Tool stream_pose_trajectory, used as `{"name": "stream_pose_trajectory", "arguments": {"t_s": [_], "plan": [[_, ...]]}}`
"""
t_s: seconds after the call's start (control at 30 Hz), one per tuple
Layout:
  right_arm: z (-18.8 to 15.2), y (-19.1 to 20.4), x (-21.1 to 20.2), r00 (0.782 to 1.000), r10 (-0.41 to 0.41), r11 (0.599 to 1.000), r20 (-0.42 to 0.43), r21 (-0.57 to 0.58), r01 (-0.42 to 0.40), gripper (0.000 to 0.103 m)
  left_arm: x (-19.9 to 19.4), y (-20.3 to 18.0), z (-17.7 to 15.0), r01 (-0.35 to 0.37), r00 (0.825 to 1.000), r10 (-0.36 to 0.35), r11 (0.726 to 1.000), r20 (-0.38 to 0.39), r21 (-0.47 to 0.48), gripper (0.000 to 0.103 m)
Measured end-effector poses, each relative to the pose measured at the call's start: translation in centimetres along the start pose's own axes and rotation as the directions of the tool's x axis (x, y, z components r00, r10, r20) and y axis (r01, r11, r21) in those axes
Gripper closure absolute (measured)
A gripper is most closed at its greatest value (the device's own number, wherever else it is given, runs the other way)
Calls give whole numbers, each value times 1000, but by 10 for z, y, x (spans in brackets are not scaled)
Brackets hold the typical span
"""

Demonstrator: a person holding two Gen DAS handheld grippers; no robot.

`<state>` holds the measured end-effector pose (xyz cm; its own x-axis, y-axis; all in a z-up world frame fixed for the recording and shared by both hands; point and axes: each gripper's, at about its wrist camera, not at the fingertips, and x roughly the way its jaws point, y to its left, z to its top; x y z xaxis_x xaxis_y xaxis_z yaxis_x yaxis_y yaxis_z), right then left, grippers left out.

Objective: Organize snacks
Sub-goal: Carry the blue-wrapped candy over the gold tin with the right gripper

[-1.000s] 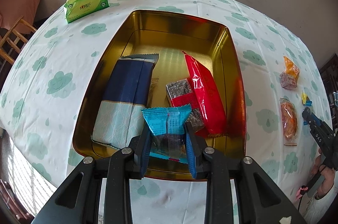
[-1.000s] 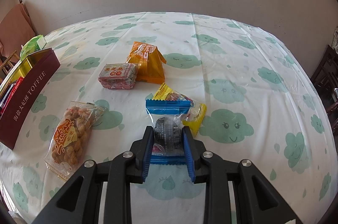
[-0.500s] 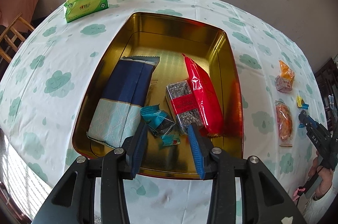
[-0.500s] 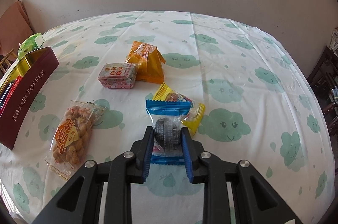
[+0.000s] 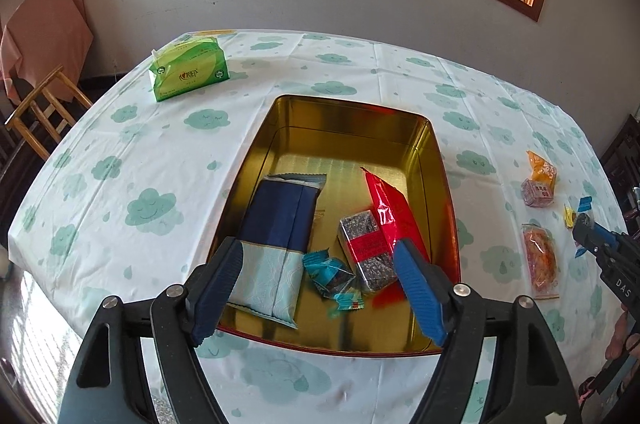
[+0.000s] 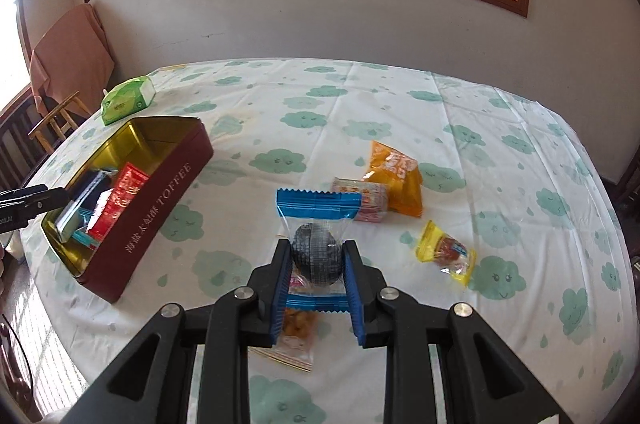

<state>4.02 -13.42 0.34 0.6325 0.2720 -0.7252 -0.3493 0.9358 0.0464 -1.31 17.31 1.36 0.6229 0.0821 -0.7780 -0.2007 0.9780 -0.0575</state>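
Observation:
A gold-lined toffee tin (image 5: 352,120) (image 6: 160,192) holds a navy and pale blue pack (image 5: 276,236), a red pouch (image 5: 392,212), a grey-and-red bar (image 5: 366,250) and a small blue-wrapped snack (image 5: 330,276). My left gripper (image 5: 316,288) is open and empty above the tin's near end. My right gripper (image 6: 316,266) is shut on a blue-topped clear packet with a dark round snack (image 6: 316,224), held above the table right of the tin.
On the cloud-print tablecloth lie an orange pouch (image 6: 396,176), a pink-wrapped bar (image 6: 366,198), a yellow candy packet (image 6: 446,252) and a bag of fried snacks (image 6: 294,332) under my right gripper. A green tissue pack (image 5: 188,68) sits at the far left. A wooden chair (image 5: 40,108) stands beside the table.
My left gripper opened, dropped the small blue-wrapped snack into the tin and pulled back. My right gripper lifted its blue-topped packet off the table and swung toward the tin.

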Motion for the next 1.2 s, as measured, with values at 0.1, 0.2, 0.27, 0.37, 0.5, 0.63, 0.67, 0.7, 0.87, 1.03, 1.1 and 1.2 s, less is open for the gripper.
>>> {"name": "stream_pose_trajectory", "arguments": {"t_s": [0.1,0.2,0.27,0.37,0.5,0.63,0.67,0.7,0.87,1.03,1.1,1.2], "plan": [[8,31,-2,996,88,996,-1,-31,-88,77,-5,16,2,-28,999,28,999,16,-37,23],[15,62,-2,988,157,985,-4,-71,-157,77,-9,30,3,-56,998,57,996,19,-72,22],[17,83,-1,981,194,976,-10,-103,-193,77,-9,40,2,-74,997,76,993,16,-90,21],[19,111,3,969,247,959,-32,-139,-249,77,-10,51,0,-108,994,110,989,12,-106,20],[17,140,10,957,282,939,-64,-184,-289,77,-8,61,-4,-140,990,141,983,-4,-121,17],[16,160,17,951,295,926,-91,-217,-308,77,-8,69,-7,-153,988,154,979,-6,-131,15],[16,163,19,951,295,924,-97,-223,-309,77,-8,70,-7,-156,988,157,979,-5,-130,14],[15,167,21,950,294,923,-103,-228,-310,77,-8,71,-7,-159,987,160,979,-5,-130,13],[14,176,30,952,281,922,-123,-241,-303,77,-6,75,-8,-164,986,164,977,-7,-136,10],[12,180,36,954,270,921,-133,-253,-296,77,-4,78,-8,-163,987,162,976,-18,-143,10],[13,182,37,956,265,921,-130,-261,-290,77,-3,78,-8,-163,987,162,976,-19,-144,10],[13,184,39,957,260,922,-126,-262,-285,77,-3,79,-8,-163,987,162,976,-20,-147,10]]}}
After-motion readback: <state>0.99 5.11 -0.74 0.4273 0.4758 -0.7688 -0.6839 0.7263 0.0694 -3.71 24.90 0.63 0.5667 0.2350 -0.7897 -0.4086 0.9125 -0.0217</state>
